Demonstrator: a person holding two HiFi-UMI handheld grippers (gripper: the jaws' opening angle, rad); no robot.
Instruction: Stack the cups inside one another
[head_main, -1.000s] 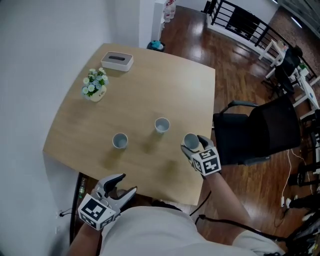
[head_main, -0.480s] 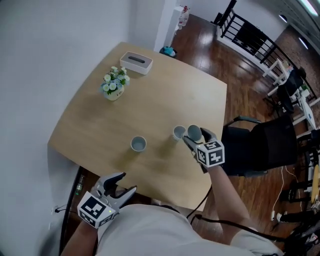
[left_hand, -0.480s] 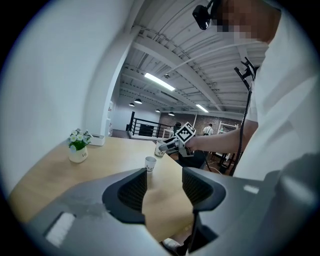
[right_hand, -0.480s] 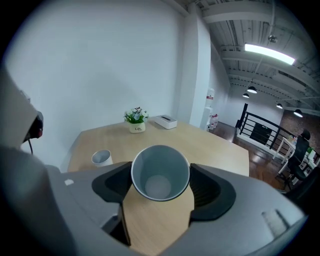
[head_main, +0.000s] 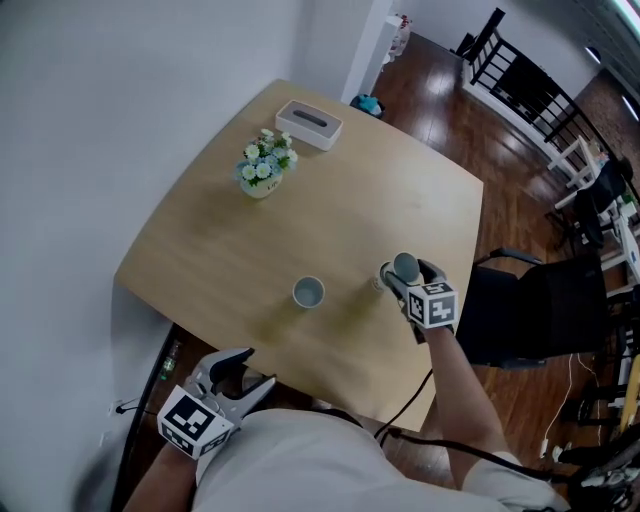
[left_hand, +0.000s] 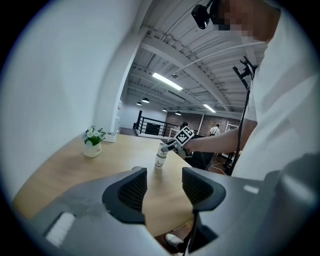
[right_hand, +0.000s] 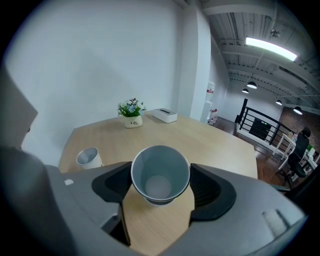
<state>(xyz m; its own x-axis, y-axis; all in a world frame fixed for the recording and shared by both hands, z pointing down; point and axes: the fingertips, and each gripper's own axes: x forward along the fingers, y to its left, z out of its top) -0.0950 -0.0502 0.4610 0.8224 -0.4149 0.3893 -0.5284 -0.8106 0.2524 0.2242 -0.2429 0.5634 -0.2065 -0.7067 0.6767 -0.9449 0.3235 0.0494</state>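
Note:
Three pale blue-grey cups are in play. My right gripper (head_main: 407, 277) is shut on one cup (head_main: 405, 266), held tilted right over a second cup (head_main: 384, 279) near the table's right side; how deep it sits in that cup is hidden. In the right gripper view the held cup (right_hand: 160, 174) fills the gap between the jaws of the right gripper (right_hand: 160, 186). The third cup (head_main: 308, 292) stands alone to the left, also seen as the lone cup (right_hand: 89, 157). My left gripper (head_main: 256, 366) hangs open and empty below the table's near edge, its jaws apart in the left gripper (left_hand: 161, 189) view.
A small pot of flowers (head_main: 262, 170) and a white tissue box (head_main: 309, 123) stand at the far side of the wooden table (head_main: 230, 250). A white wall runs along the left. A black office chair (head_main: 535, 310) stands off the right edge.
My right gripper has carried its cup leftwards from near the table's right edge to just above the middle cup. The left gripper has stayed put, open.

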